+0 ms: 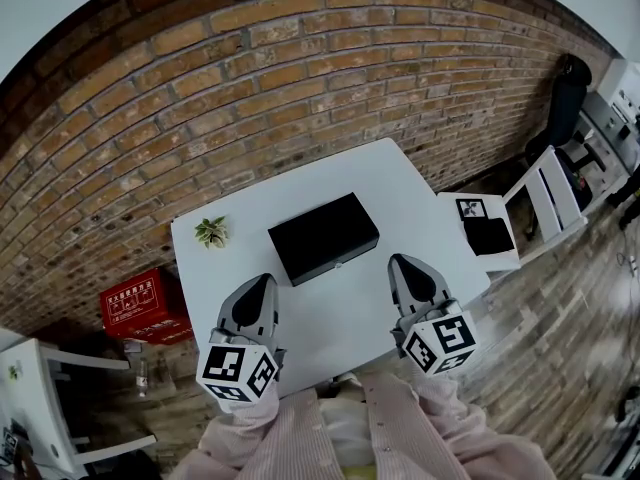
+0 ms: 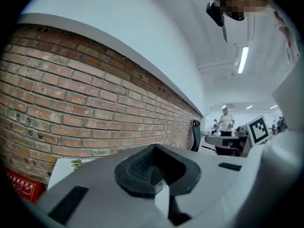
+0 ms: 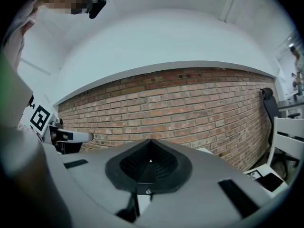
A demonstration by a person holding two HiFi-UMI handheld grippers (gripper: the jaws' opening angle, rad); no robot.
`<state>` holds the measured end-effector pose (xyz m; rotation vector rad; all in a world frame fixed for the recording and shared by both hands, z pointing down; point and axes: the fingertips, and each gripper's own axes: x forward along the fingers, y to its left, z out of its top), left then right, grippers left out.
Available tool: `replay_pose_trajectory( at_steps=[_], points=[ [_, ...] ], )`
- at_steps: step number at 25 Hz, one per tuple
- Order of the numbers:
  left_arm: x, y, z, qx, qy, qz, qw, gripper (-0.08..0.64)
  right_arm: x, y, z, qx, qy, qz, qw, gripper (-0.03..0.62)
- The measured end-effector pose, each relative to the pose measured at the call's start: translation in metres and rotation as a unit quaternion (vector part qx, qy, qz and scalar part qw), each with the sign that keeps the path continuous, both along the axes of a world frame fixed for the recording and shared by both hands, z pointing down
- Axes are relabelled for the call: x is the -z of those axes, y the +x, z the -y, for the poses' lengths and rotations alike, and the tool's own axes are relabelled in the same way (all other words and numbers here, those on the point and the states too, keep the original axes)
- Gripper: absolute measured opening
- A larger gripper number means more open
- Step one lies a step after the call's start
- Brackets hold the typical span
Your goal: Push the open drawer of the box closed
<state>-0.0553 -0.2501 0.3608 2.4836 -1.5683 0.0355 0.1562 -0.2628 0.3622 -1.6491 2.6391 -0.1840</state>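
Head view: the black box [image 1: 323,236] sits on the white counter [image 1: 350,318], just beyond my left hand-held gripper [image 1: 264,284] and right hand-held gripper [image 1: 404,264]. Left gripper view: jaws together, empty, brick wall [image 2: 71,108] ahead. Right gripper view: jaws together, empty.

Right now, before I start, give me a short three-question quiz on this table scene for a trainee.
1. What stands on the table left of the box?
2. True or false: the right gripper grips the box.
3. The left gripper is: A on the box, B on the floor, C over the table, short of the box.
Key: 1 the plant. 2 false; it is shut and empty. 3 C.
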Motion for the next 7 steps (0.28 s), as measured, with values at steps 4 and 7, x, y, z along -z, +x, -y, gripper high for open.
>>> replay_pose_trajectory(
  at_steps=[4,7],
  points=[
    [0.0017,-0.0041,0.0005,0.012,0.006,0.006,0.9999,-0.005,-0.0003,0.0023,0.0005,0.0,0.0,-0.006,1.0,0.002],
    [0.0025,-0.0052,0.0013,0.02,0.01,0.012,0.9997,-0.006,-0.0034,0.0048,0.0009,0.002,-0.001,-0.012,1.0,0.003]
  ],
)
